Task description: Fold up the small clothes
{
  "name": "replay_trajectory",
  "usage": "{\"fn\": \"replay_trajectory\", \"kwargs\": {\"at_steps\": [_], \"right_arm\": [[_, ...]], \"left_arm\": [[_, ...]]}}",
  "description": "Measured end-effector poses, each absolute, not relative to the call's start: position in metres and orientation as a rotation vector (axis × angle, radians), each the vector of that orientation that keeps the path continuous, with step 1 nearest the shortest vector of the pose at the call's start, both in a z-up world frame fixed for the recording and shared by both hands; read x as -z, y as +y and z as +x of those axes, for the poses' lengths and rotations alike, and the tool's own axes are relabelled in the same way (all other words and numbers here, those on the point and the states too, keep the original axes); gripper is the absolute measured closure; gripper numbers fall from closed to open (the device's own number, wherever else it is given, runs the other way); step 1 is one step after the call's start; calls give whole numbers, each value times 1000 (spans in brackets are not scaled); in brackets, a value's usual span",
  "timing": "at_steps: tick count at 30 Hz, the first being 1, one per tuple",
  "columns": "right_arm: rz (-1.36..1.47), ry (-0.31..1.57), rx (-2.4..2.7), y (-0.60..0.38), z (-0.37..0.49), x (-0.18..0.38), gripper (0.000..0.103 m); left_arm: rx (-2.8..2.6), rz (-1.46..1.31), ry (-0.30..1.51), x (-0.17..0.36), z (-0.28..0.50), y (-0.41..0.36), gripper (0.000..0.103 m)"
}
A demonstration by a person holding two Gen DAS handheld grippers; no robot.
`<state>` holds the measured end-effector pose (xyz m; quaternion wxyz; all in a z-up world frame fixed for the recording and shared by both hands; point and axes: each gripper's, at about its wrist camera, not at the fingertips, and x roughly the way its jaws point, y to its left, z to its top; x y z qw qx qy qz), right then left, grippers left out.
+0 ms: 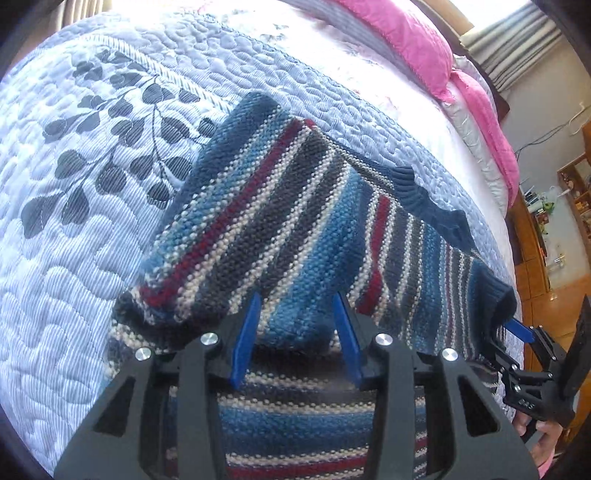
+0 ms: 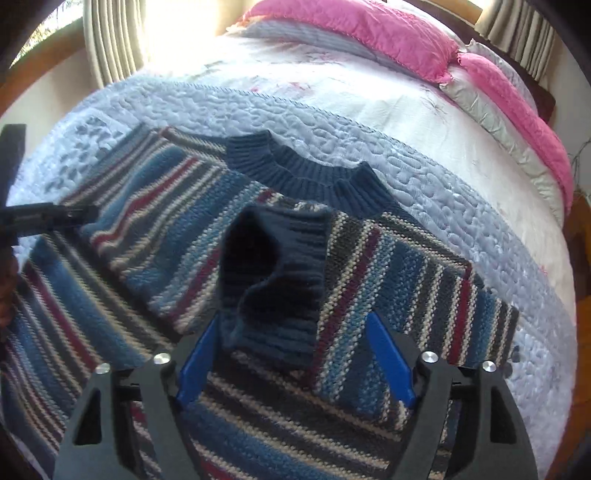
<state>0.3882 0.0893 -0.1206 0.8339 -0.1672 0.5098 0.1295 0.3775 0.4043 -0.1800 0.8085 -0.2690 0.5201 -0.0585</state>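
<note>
On the quilted bed, one small striped knit sweater (image 2: pixel 155 229) is lying spread out, banded in blue, grey, cream and dark red. Its navy ribbed collar (image 2: pixel 306 177) is pointing toward the head of the bed, so the garment's long axis is running away from the person, hem nearest, neck farthest.

Two sleeves are lying folded in across the chest. The one on the person's right is ending in a navy ribbed cuff (image 2: pixel 273 280), which is sitting directly ahead of the right gripper (image 2: pixel 295 362), just beyond the fingertips and between them. The other folded sleeve (image 1: pixel 236 221) is lying ahead of the left gripper (image 1: pixel 299 343), running up and to the left from the fingers.

Both tools are hovering over the lower body of the sweater. The right gripper's two blue fingers are spread wide and closing on nothing. The left gripper's two blue fingers are also parted, with sweater fabric showing in the gap; whether they are touching it I cannot tell. The right gripper looks nearer to the cuff, the left to its own sleeve.

With both sleeves in, the next move is probably bringing the hem up toward the collar.

Beyond the sweater, the pale blue quilt (image 1: pixel 74 258) with dark leaf prints is covering the mattress. Two pink pillows (image 2: pixel 369 33) are lying at the head, and curtains (image 2: pixel 110 40) are hanging by a bright window.
</note>
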Motion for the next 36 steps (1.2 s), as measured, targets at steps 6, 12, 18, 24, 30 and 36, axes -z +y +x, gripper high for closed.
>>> {"fn": "replay_trajectory", "kwargs": {"at_steps": [6,12,18,24,30,36], "right_arm": [[13,1187,-211,-2,403,134,58],[274,1215,-342,-44,404,144,40],[179,1190,-366,-22,411,137,89],[188,1206,-316,-31,411,146,96],[233,1167,-357,-43,382,128,75],[88,1133,-387,-55,269,105,60]], "left_arm": [[149,-565,1080,174,364,406,62],[139,-498,1031,157,352,394,53],[136,-445,1042,155,349,381,48],[114,-450,1115,181,352,386,41],[123,-543,1102,170,325,401,40],[122,-423,1150,150,240,414,24]]}}
